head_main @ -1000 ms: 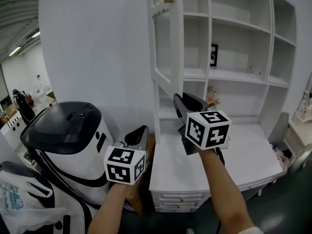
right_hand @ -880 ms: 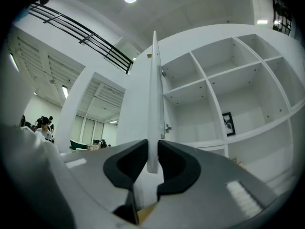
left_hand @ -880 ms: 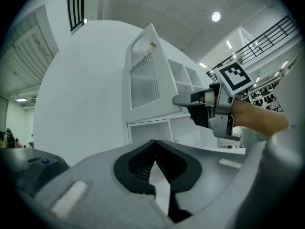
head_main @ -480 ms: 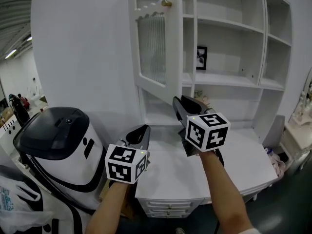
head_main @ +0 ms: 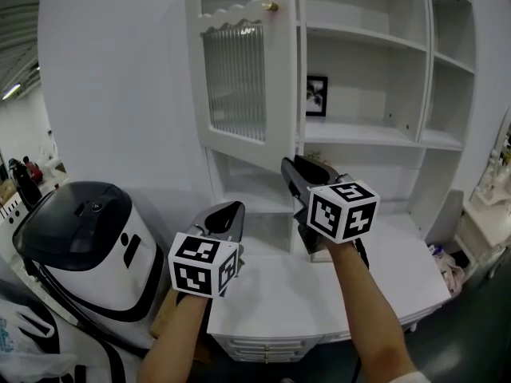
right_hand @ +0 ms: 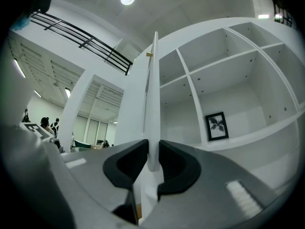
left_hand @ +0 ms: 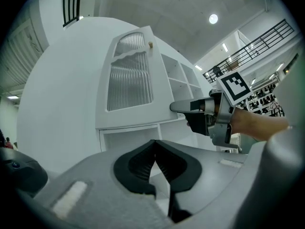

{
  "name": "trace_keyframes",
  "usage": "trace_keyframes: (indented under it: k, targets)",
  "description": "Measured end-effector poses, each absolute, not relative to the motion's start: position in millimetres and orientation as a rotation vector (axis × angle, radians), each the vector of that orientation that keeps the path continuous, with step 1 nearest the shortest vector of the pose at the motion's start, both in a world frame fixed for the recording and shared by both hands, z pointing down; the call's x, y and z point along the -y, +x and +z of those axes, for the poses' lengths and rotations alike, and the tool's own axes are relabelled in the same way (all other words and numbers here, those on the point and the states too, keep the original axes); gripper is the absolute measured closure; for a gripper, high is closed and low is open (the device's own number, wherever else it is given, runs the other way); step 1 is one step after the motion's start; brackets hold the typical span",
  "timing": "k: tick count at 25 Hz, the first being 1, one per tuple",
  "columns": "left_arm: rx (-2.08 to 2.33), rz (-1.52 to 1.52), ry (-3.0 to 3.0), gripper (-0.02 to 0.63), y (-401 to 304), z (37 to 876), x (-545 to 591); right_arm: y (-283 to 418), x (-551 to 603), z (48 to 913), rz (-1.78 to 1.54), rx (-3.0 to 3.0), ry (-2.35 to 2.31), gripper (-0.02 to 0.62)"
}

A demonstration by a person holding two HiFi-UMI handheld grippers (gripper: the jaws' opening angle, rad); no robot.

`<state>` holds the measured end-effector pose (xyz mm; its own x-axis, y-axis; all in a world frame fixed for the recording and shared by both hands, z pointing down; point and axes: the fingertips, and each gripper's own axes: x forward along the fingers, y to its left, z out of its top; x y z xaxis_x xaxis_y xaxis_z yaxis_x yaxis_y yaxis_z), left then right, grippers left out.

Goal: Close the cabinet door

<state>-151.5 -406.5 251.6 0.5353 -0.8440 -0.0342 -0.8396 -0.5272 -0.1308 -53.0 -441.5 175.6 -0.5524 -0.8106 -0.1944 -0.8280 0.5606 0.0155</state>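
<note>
**Right gripper clamps the open cabinet door**

The right gripper's fingers pinch the lower edge of the cabinet door. They have just eased a touch wider, yet the panel sits clamped between the pads. The left gripper's fingers are pressed together on nothing; it sits at lower centre-left of the head view, apart from the door. The door has ribbed glass and a small brass knob near its top, and it stands swung out from the white shelf unit at upper centre. A framed picture rests on a shelf just right of the door. The white tabletop spreads below both grippers.
</note>
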Motion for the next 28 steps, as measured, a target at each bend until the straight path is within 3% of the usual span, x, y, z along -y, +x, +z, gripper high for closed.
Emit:
trace_keyframes:
  k: [28]
  targets:
    - [-1.415,-0.065,-2.633,0.604,-97,251,486,0,521,175,0.188,-2.595,-1.376,0.498]
